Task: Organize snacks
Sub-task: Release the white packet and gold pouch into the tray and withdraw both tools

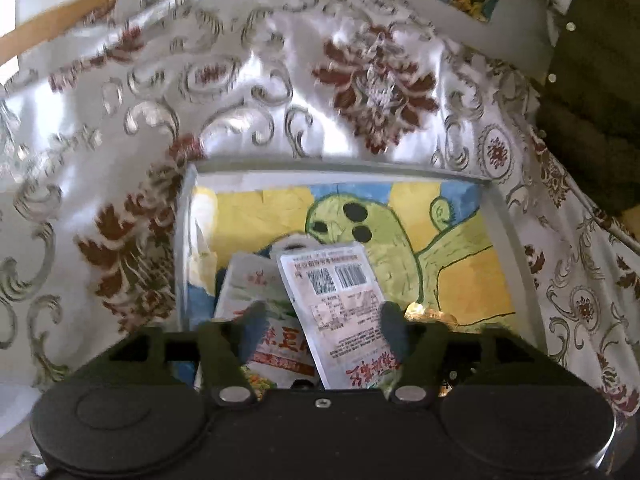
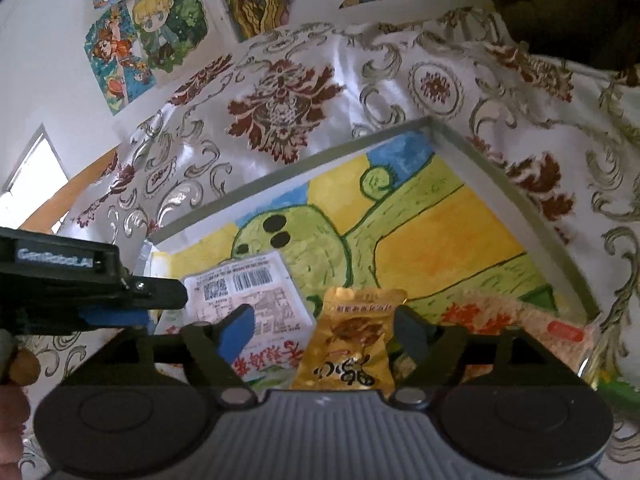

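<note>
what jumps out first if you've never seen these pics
The tray's bright yellow, green and blue cartoon lining, in the middle of a floral cloth. Next, a gold packet between the right tool's open fingers, and a white barcode packet between the left tool's.

Left gripper: my fingers spread wide, tilted down over the tray, one finger either side of the white packet, not pinching it.
Right gripper: fingers spread wide too, poised above the tray's near edge, straddling the gold packet without squeezing.
</note>
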